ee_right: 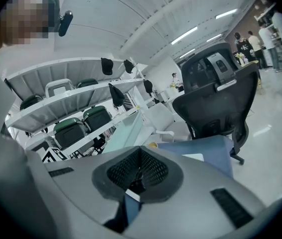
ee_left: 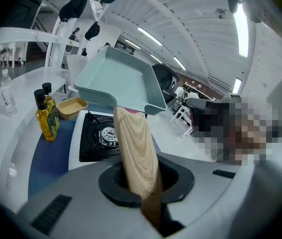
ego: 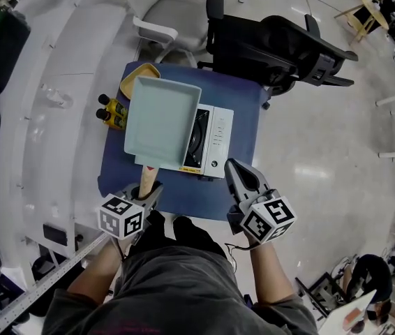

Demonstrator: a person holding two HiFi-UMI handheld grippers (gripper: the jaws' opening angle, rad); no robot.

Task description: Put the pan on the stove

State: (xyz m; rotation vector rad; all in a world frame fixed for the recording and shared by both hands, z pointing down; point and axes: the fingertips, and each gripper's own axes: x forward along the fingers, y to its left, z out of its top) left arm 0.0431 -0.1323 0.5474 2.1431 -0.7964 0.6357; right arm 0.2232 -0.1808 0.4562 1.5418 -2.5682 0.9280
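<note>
At the surface's (ego: 248, 107) 9 o'clock edge stand two yellow oil bottles (ego: 112, 112), with a yellow dish (ego: 136, 79) just beyond them toward 11 o'clock; neither belongs to the task. Next comes the left gripper (ego: 147, 191), at 7 o'clock on the surface, clenched on the end of the pan's wooden handle (ego: 146, 179). The left gripper view shows the handle (ee_left: 136, 153) wedged between the jaws. The pale green square pan (ego: 161, 121) lies at 12 o'clock from that gripper. Its long axis, handle to far rim, runs almost straight from 6 to 12 o'clock. In the left gripper view the pan (ee_left: 116, 81) hangs in the air, tipped up at its far end, with the burner (ee_left: 103, 136) exposed below and ahead of it, so it looks carried, not yet set down. From above it covers the left part of the white stove (ego: 215, 135), and the burner grate peeks out at the pan's 3 o'clock side. The move ahead therefore seems to call for a small shift toward 3 o'clock and a level lowering. The right gripper (ego: 233, 167) sits at the stove's 5 o'clock corner, jaws pressed together on nothing, and the left is plainly the working hand.
</note>
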